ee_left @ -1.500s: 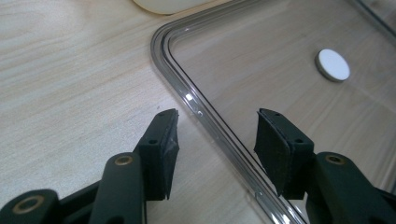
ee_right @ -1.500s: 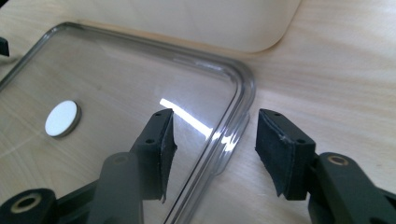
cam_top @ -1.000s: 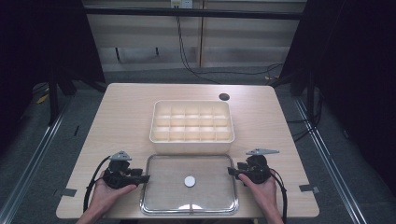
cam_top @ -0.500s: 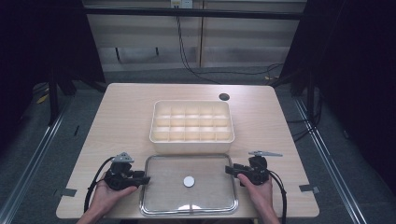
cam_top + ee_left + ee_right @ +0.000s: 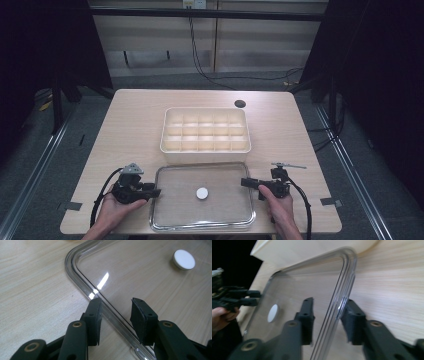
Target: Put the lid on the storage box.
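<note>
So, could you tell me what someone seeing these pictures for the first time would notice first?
Probably the clear lid lying flat at the table's near edge, with a small white knob at its centre. The left gripper and right gripper flank it, each with open jaws straddling a side rim. Just behind sits the cream compartment box, its cells looking empty.

Clear lid, white knob, cream box, pale wood-grain table.
</note>
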{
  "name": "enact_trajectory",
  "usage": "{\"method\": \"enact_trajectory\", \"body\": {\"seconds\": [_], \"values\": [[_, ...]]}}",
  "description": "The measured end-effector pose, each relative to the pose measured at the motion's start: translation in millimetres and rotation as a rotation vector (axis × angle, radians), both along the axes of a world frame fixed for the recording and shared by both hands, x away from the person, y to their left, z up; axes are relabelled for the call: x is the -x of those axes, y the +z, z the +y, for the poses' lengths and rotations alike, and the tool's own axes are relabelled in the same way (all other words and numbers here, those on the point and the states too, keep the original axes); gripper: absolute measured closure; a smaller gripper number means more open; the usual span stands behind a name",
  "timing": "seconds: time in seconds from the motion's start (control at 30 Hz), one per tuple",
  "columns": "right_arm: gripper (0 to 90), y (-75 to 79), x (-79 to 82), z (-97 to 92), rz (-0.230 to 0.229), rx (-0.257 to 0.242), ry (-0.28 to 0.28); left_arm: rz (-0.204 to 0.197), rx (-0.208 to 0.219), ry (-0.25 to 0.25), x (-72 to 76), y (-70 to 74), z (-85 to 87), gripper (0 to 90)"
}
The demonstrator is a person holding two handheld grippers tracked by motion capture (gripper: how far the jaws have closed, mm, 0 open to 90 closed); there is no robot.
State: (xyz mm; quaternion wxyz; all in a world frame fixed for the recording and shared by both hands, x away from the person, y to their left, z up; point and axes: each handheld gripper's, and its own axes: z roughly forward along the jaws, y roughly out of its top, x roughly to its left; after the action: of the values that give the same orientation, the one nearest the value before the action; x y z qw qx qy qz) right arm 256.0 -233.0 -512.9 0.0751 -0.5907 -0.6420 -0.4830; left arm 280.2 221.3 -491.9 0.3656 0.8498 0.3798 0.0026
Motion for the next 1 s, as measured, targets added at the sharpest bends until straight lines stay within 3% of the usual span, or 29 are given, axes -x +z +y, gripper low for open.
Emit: {"method": "enact_trajectory", "body": {"seconds": [0.03,0.1,0.33,0.4,0.43,0.53,0.67,0.87,1.0], "values": [[63.3,4.9,0.2,2.4,-0.023,0.028,0.005,0.002,-0.002,-0.004,-0.5,0.2,0.1,60.2],[64.1,5.1,-0.5,1.4,-0.032,0.016,0.005,0.003,0.002,-0.003,-0.5,0.0,0.2,60.3],[56.5,3.1,-1.6,3.4,-0.018,0.032,0.042,0.0,0.001,-0.001,-0.9,-0.1,0.0,60.2],[58.8,3.1,-1.5,3.7,-0.02,0.04,0.054,-0.001,0.004,0.005,-1.4,-0.3,0.3,60.0],[61.2,2.8,-2.0,3.4,-0.018,0.006,0.074,-0.004,0.009,0.013,-2.3,-0.8,0.9,59.8],[63.6,4.0,-1.6,3.2,-0.027,-0.004,0.069,0.003,0.013,0.011,-2.9,-0.8,1.4,59.7],[69.0,6.9,-0.8,-1.1,-0.044,-0.059,0.078,0.007,0.019,0.011,-3.8,-1.0,1.7,57.9],[71.0,11.5,5.5,1.7,-0.071,-0.055,0.087,0.013,0.025,0.03,-6.9,-0.6,4.9,49.2],[72.4,15.2,8.1,2.2,-0.096,-0.067,0.081,0.041,0.054,0.038,-9.0,-1.0,7.9,42.0]]}}
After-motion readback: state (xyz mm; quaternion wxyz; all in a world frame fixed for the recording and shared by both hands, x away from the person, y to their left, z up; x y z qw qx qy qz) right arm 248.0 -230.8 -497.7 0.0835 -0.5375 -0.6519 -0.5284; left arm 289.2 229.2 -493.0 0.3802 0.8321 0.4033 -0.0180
